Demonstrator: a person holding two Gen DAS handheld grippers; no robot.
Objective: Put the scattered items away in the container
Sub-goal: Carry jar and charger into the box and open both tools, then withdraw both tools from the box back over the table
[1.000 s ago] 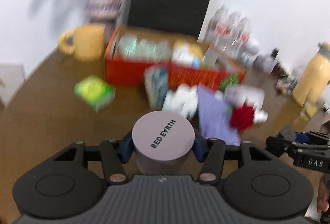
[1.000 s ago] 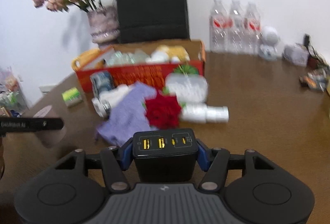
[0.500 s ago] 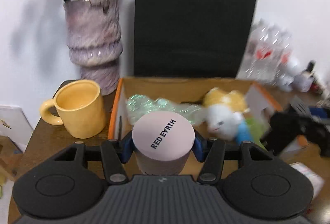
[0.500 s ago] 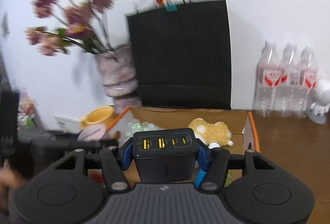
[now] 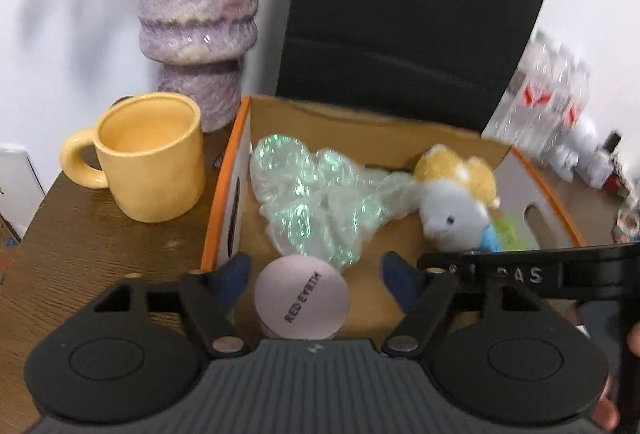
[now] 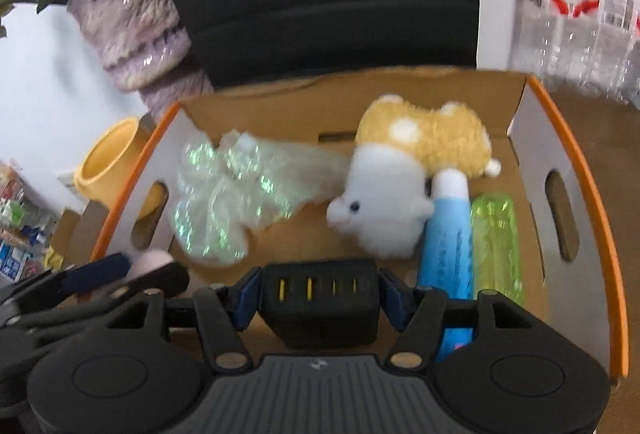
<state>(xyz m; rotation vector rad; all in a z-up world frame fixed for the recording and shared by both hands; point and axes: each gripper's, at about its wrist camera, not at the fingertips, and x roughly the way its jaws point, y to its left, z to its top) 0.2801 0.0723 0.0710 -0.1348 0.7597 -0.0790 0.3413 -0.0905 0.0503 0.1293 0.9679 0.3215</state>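
While over box point(image 5: 440, 122) | left hand-held gripper point(image 5: 316, 270) just opened, jar point(image 5: 302, 300) loose

Right hand-held gripper point(image 6: 320, 298), its pads pressing a black charger point(image 6: 320, 304), above the orange-rimmed cardboard box point(image 6: 560, 154) containing a plush toy point(image 6: 400, 190).

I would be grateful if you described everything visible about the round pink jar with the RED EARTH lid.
The pink jar is a short cylinder with a flat, matte, pale pink lid printed "RED EARTH" in dark letters. It sits upright between the fingers of the left claw, whose jaws have just been opening; gaps show on both sides, so nothing presses it. It is over the near left corner of the cardboard box, beside the iridescent wrap.
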